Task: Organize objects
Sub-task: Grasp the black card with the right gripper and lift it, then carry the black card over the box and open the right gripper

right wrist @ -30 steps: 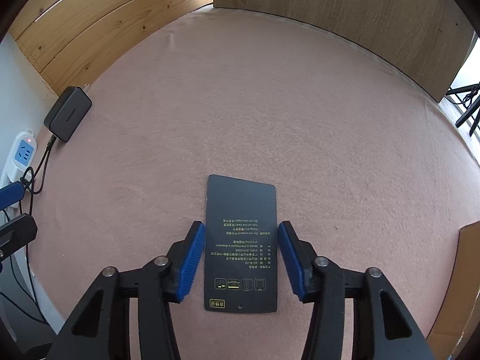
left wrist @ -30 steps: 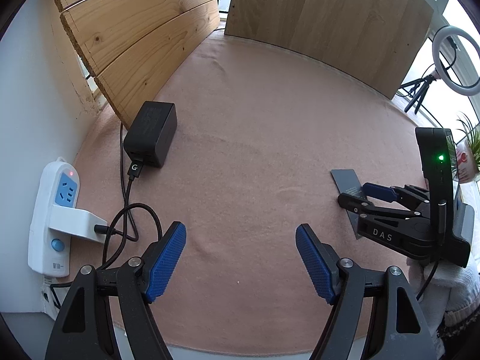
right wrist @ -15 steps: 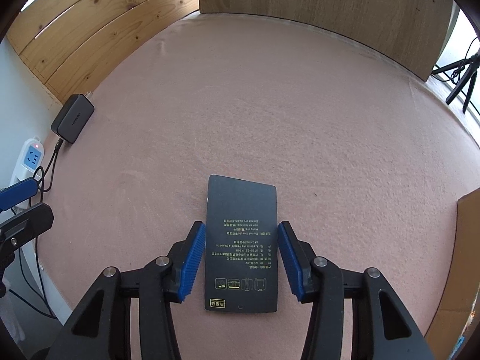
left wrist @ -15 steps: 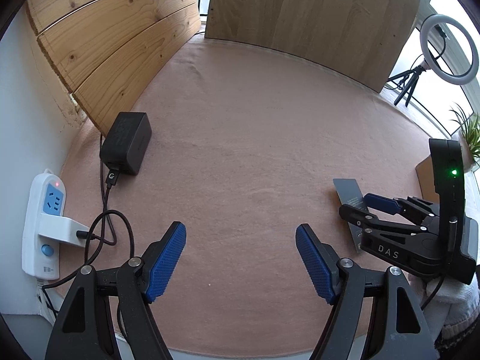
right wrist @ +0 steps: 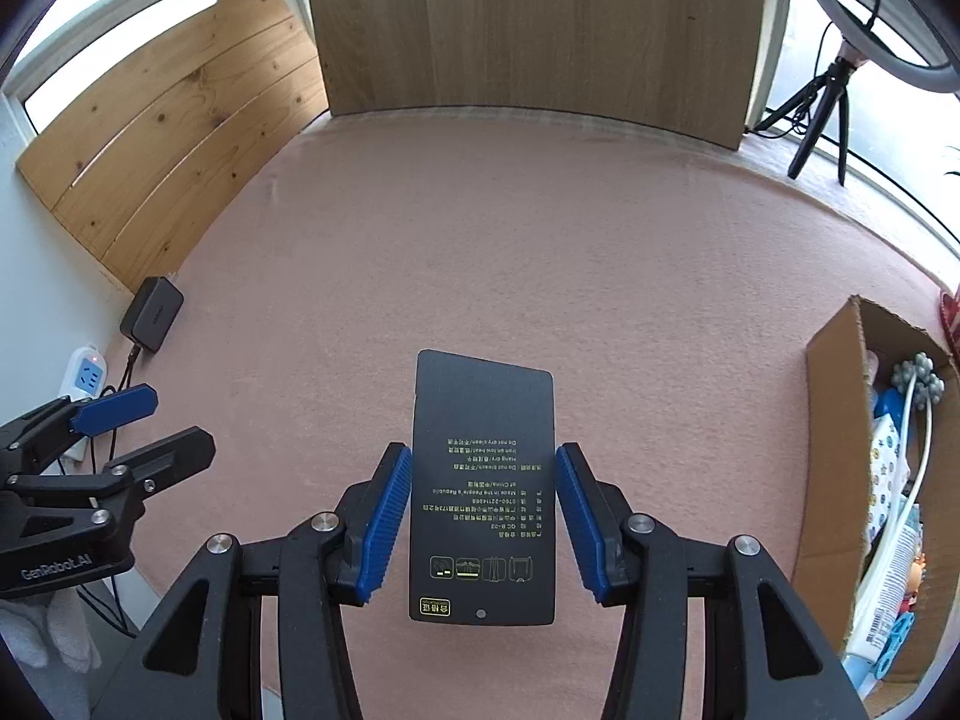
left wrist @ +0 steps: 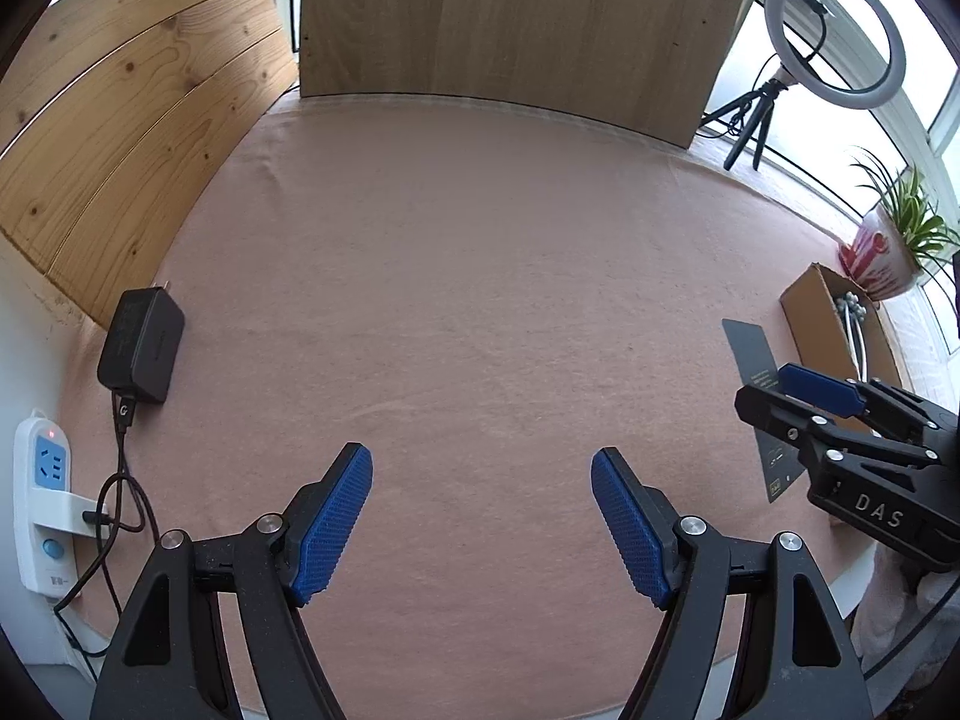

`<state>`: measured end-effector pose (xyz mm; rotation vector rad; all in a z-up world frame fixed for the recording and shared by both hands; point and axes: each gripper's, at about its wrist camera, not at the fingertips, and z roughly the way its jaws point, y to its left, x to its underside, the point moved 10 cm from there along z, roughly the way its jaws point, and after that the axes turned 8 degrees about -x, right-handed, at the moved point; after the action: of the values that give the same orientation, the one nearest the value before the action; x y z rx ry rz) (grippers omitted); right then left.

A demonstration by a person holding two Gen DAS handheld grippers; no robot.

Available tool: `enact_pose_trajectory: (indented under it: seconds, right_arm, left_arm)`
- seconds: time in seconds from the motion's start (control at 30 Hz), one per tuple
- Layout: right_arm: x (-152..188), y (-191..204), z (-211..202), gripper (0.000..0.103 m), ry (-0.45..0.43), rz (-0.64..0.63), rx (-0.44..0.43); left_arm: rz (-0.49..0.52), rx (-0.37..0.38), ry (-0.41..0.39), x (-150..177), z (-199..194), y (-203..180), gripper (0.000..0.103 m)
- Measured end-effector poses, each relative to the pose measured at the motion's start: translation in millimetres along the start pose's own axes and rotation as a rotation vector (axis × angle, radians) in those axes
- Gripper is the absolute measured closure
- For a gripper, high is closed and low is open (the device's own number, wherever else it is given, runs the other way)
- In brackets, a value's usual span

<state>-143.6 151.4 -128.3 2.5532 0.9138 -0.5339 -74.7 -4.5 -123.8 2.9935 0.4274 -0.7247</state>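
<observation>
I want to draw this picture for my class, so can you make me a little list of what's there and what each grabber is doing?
surface: pink cloth table
right gripper: shut on the black card, held above the cloth
left gripper: open, nothing between the pads
cardboard box: at the right, with toys and packets inside
charger: at the left, by the white power strip

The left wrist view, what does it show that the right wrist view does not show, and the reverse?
Only the left wrist view: the potted plant, the whole ring light, and the left tool open with nothing between its pads.

Only the right wrist view: the printed text on the black card, and the toys inside the cardboard box.

Both: the pink mat, the black charger, the white power strip, and the card in the right tool.
</observation>
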Motion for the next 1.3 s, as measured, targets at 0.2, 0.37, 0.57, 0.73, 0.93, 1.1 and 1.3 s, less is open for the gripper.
enact_pose_trajectory:
  seconds: [0.2,0.37,0.57,0.73,0.93,1.1,1.3]
  right_arm:
    - [-2,-31,-32,0.058,-0.058,0.047,0.028]
    - [5,-61,-57,0.058,-0.087,0.096,0.044]
    - [13,-101,-92,0.058,-0.138,0.153,0.089]
    - [21,-140,-113,0.058,-0.159,0.200,0.140]
    - [35,-183,-128,0.058,-0.162,0.249,0.185]
    - [44,-205,-130,0.058,-0.153,0.262,0.204]
    - [53,-224,-126,0.057,-0.139,0.273,0.212]
  left_arm:
    - [0.055,0.022,0.000,-6,1,-38,0.024]
    - [0.090,0.034,-0.003,-12,1,-66,0.024]
    - [0.118,0.042,-0.010,-18,2,-97,0.024]
    - [0.133,0.058,-0.014,-20,2,-123,0.024]
    - [0.145,0.064,-0.020,-21,4,-148,0.024]
    - [0.148,0.061,-0.020,-20,7,-165,0.024]
    - [0.154,0.057,-0.029,-23,7,-182,0.024]
